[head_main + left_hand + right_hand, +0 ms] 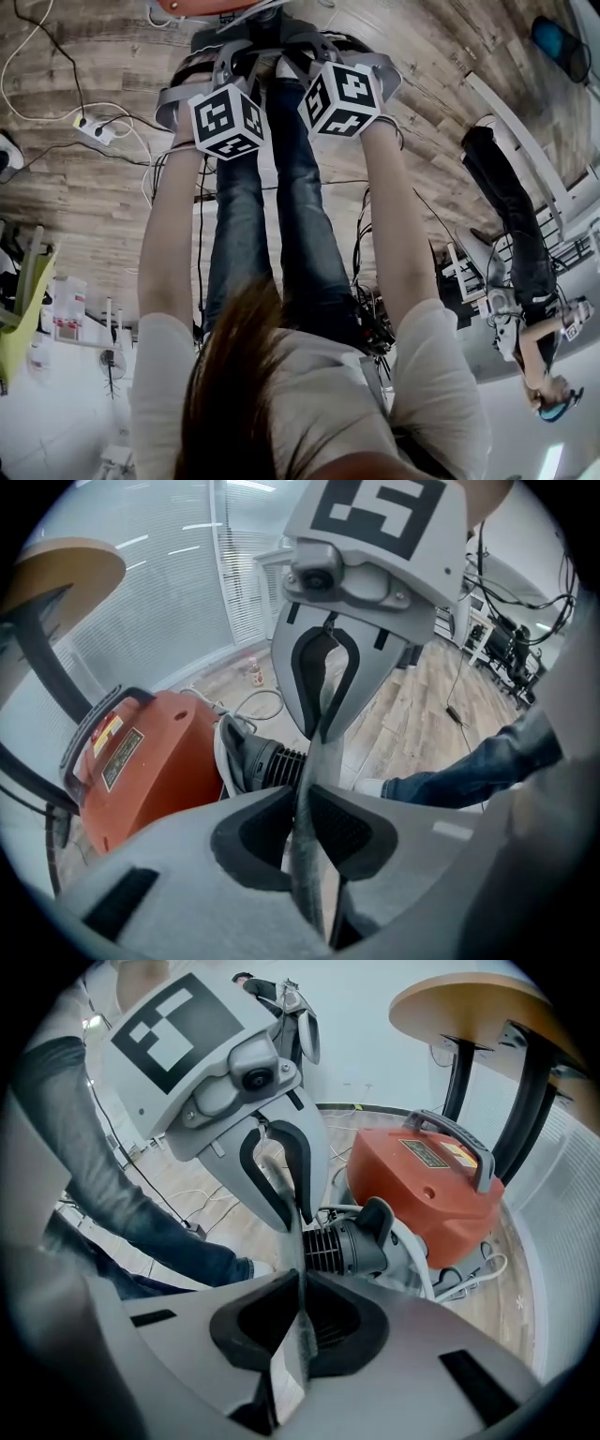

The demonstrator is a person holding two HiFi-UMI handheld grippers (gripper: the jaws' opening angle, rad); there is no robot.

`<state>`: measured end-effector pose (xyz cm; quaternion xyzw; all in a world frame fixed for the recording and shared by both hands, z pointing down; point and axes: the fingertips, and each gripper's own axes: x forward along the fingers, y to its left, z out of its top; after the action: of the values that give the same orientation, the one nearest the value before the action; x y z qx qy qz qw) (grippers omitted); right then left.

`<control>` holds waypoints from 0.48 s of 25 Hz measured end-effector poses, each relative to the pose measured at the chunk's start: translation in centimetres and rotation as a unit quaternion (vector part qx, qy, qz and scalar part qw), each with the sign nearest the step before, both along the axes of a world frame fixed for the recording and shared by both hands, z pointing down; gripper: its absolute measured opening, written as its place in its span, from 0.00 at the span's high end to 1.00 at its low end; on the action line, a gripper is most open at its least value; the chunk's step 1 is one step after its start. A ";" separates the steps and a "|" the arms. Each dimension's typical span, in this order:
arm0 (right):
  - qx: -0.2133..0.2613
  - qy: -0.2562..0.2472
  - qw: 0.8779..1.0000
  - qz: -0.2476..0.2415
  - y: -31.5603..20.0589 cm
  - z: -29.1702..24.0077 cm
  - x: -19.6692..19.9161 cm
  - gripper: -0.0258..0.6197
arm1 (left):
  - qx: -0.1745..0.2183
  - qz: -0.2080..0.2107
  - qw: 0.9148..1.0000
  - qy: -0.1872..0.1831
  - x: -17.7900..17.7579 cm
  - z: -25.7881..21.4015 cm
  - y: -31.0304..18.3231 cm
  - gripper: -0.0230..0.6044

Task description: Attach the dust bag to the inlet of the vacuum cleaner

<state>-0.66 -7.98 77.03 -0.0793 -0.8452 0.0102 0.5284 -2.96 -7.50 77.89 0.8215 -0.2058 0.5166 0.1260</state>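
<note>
The dust bag shows as a thin grey edge stretched between my two grippers. My left gripper is shut on one end of it, and my right gripper is shut on the other end. The two grippers face each other closely, tilted steeply down. Just beyond the bag sits the red vacuum cleaner on the floor, its black ribbed inlet pointing toward the bag. The same inlet lies left of the bag in the left gripper view. From the head view both marker cubes hide the bag.
A round wooden table on black legs stands over the vacuum. My jeans-clad legs are right behind the grippers. A power strip and cables lie on the wooden floor at left. Another person stands at right near desks.
</note>
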 end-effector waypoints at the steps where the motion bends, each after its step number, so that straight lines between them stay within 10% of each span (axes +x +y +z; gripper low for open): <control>1: -0.003 0.001 1.000 0.001 0.0 0.0 0.0 0.91 | -0.004 -0.004 1.000 0.004 0.0 0.0 0.0 0.85; 12: -0.019 -0.004 0.999 0.039 -1.0 0.1 -0.5 0.91 | -0.002 0.004 1.000 -0.002 -1.0 -0.2 -1.7 0.84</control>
<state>-1.17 -9.02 77.14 -0.0565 -0.8492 0.0466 0.5230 -3.95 -9.17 77.70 0.8213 -0.2013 0.5189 0.1255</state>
